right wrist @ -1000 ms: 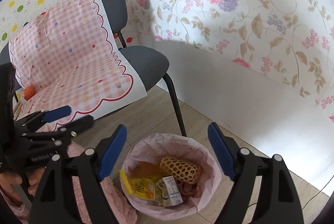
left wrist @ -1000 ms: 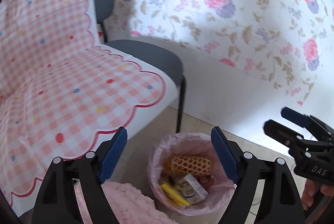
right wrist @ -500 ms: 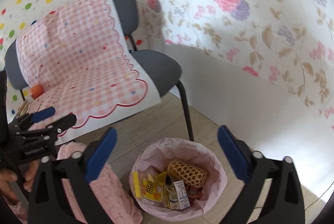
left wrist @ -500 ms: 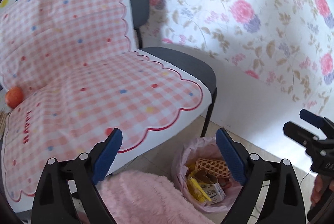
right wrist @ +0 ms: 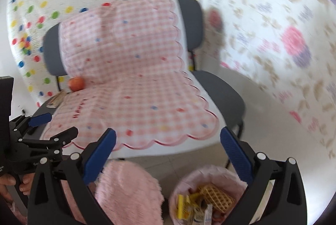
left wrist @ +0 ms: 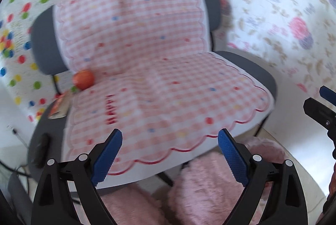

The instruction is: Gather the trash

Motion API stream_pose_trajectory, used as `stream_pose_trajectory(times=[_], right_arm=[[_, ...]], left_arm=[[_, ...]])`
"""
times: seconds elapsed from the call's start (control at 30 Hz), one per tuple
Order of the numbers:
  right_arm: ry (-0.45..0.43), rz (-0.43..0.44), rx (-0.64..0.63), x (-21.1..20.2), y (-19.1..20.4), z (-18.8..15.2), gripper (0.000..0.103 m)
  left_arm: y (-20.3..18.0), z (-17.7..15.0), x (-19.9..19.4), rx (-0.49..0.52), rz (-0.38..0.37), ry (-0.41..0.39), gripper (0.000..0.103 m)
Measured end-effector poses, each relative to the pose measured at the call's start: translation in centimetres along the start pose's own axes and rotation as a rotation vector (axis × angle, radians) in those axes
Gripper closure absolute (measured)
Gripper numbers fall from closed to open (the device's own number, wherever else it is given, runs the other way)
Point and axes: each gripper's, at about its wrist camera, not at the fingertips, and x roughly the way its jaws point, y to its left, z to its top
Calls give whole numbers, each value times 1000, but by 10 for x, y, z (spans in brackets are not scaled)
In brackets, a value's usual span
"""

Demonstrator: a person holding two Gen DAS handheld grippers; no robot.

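Note:
My left gripper [left wrist: 170, 136] is open and empty, pointing at the chair seat. Over the floor, my right gripper [right wrist: 168, 132] is open with nothing between its fingers. The pink-lined trash bin [right wrist: 206, 170] stands below it at the bottom right, holding a yellow wrapper [right wrist: 180, 207], a woven foam net [right wrist: 216, 196] and a small carton. An orange round thing [left wrist: 83, 79] [right wrist: 76, 83] lies at the left of the chair seat, with a flat wrapper [left wrist: 59, 106] [right wrist: 55, 100] beside it. The bin is hidden from the left wrist view.
A grey chair [left wrist: 252, 69] [right wrist: 220, 94] draped in a pink checked cloth [left wrist: 157, 88] [right wrist: 136, 88] fills the middle. A pink fluffy cushion [left wrist: 220, 183] [right wrist: 130, 189] sits low in front. Papered walls close in behind and to the right. A dark object and cables lie at the left.
Both views have swung up and left, from the bin toward the chair. The bin dropped out of the left wrist view, and the orange thing came into it. Both jaws spread wider.

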Motion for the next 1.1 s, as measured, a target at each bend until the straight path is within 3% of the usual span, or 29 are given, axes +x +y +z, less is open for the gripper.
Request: stream_pose_trajectory(times=[0.3,1.1], right_arm=[[29,23,-40,-4,30,17,6],[65,13,-37,-13,34,5,6]], left_arm=[[47,-8,-31,-90,117,17,11],[60,-12,-45,-104,128,16,11]])
